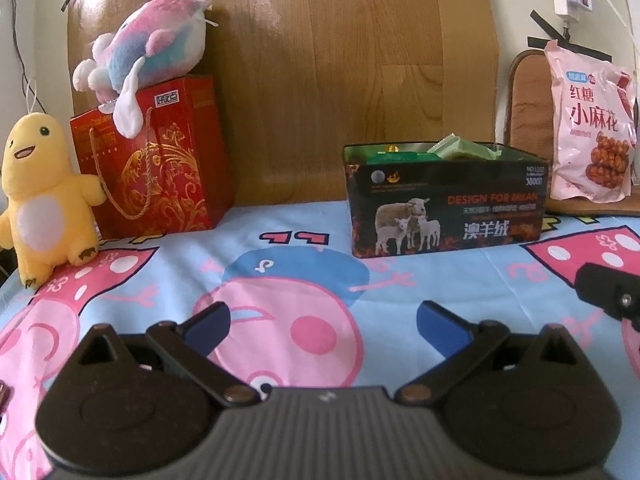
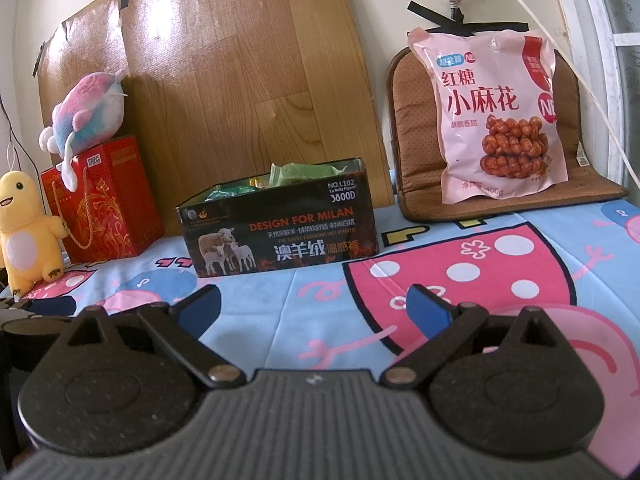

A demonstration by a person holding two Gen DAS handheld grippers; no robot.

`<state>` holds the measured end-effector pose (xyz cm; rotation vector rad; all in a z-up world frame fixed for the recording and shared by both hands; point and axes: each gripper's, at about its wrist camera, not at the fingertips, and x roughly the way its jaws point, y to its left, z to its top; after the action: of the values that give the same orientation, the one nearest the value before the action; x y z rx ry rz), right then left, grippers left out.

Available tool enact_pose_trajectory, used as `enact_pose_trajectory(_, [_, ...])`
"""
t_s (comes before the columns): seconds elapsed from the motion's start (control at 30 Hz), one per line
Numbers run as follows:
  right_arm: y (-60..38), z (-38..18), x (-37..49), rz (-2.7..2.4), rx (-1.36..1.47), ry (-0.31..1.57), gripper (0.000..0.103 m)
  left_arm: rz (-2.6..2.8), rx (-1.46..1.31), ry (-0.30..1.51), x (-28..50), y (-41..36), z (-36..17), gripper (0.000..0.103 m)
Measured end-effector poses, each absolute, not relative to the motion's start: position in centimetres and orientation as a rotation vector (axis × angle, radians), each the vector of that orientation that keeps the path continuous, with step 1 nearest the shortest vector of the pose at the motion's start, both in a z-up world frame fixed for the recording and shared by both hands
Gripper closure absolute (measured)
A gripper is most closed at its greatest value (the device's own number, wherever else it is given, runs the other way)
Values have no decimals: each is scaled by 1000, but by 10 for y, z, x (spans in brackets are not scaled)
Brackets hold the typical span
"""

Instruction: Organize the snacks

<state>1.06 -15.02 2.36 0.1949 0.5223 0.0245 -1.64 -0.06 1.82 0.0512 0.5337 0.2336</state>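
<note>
A black open box [image 1: 444,204] printed with sheep stands on the cartoon bedsheet and holds several green snack packets [image 1: 464,150]. It also shows in the right wrist view [image 2: 280,228] with the packets [image 2: 308,174] inside. A big pink snack bag [image 2: 496,112] leans upright on a brown cushion [image 2: 408,128] at the back right; it shows in the left wrist view [image 1: 592,124] too. My left gripper [image 1: 322,328] is open and empty, low over the sheet, short of the box. My right gripper [image 2: 314,308] is open and empty, in front of the box.
A red gift bag [image 1: 156,160] with a pink plush [image 1: 152,52] on top and a yellow plush [image 1: 40,196] stand at the back left. A wooden board [image 1: 340,60] leans on the wall behind. The right gripper's body [image 1: 608,292] shows at the right edge.
</note>
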Motion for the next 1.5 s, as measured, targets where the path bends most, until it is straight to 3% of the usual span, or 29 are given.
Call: enact_pose_trajectory(1.5, [-151,23,10,24,194,525,3,238,44,557,-13,3,18,0])
